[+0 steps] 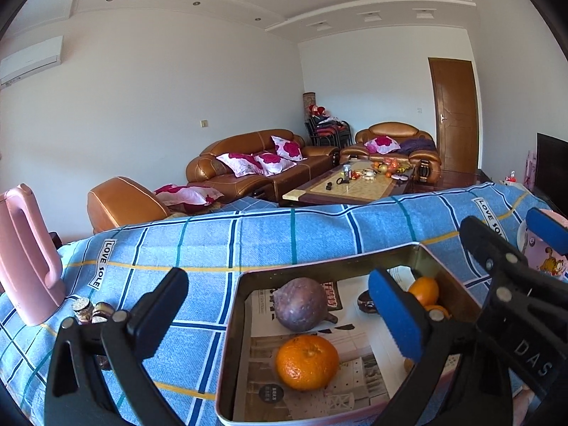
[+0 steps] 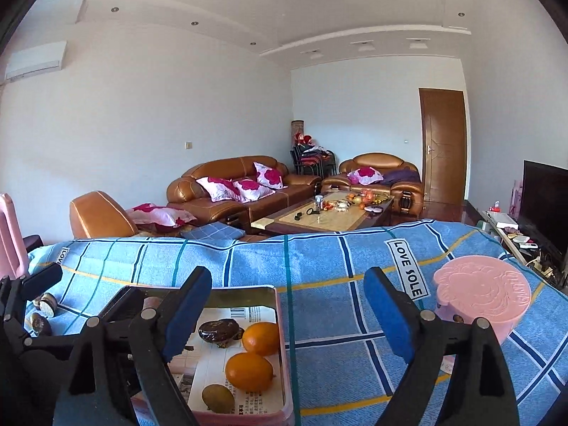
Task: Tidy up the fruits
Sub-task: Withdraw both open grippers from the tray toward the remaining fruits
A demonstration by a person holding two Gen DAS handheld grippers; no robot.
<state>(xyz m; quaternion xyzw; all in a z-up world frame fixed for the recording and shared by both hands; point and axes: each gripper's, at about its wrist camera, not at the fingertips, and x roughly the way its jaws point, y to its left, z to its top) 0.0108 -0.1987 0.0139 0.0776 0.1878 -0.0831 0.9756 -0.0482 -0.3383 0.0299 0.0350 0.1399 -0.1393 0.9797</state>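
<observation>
A metal tin tray (image 1: 319, 269) lined with newspaper sits on the blue checked cloth. In the left wrist view it holds a tangerine (image 1: 307, 362), a purple passion fruit (image 1: 300, 304) and two small oranges (image 1: 424, 290). My left gripper (image 1: 280, 312) is open and empty, hovering over the tray's near side. In the right wrist view the tray (image 2: 280, 319) shows two oranges (image 2: 249, 371), a dark brown fruit (image 2: 218, 332) and a green-brown fruit (image 2: 218, 398). My right gripper (image 2: 287, 312) is open and empty, just right of the tray.
A pink kettle (image 1: 25, 255) stands at the left, with small dark fruits (image 1: 83, 309) beside it, which also show in the right wrist view (image 2: 48, 303). A pink round lidded container (image 2: 482, 293) stands at the right. Sofas and a coffee table lie beyond the table edge.
</observation>
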